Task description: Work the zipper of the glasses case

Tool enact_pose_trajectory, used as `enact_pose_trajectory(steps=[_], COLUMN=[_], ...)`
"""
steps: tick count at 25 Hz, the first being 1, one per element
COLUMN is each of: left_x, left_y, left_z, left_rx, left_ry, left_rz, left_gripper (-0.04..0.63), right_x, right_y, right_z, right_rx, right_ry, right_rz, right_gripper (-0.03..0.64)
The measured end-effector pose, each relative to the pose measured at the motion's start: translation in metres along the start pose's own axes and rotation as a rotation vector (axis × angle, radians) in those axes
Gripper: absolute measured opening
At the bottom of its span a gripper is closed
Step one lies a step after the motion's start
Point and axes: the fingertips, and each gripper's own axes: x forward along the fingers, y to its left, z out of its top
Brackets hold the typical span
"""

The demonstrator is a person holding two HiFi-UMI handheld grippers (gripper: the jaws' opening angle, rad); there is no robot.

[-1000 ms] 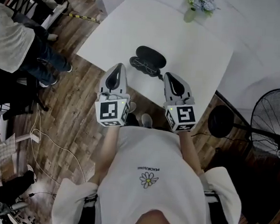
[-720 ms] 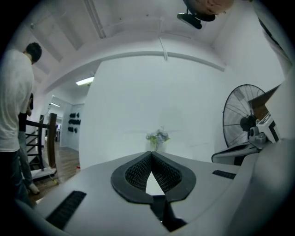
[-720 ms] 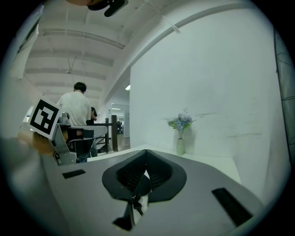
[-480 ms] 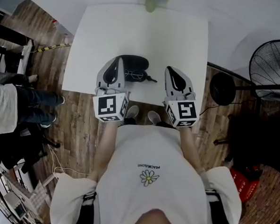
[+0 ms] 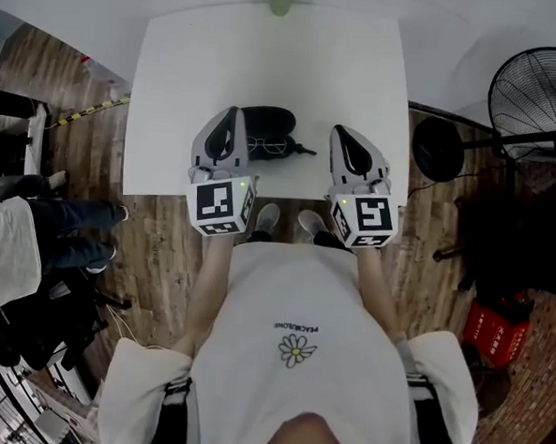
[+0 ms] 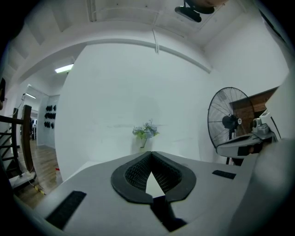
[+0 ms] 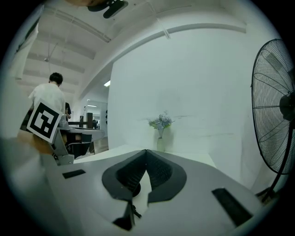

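On the white table (image 5: pixel 173 88), near its front edge, the left gripper (image 5: pixel 231 118) and right gripper (image 5: pixel 344 136) are hovering well apart, each with its fingers pressed together on nothing. Between them the black glasses case (image 5: pixel 268 122) is lying just beside the left gripper, behind a pair of glasses (image 5: pixel 268 148). The work is only approaching (my reading). Next, one gripper is needing to steady the case while the other is seeking the zipper pull, too small to spot here.

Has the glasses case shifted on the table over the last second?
No. The glasses case still lies by the white table's near edge, spectacles in front; only the view swung.
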Motion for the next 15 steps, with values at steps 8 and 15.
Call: enact_pose_trajectory(steps=[8,15], left_x=[0.019,0.054], left_y=[0.003,-0.003], left_z=[-0.029,-0.09], left_rx=[0.142,0.167], left_ry=[0.117,0.329], left_rz=[-0.116,-0.34], left_gripper=[0.017,0.135], right_x=[0.005,0.019], right_y=[0.024,0.071], right_z=[-0.011,-0.056], right_rx=[0.025,0.025], right_ry=[0.045,0.163], right_rz=[0.02,0.131], right_gripper=[0.006,0.006])
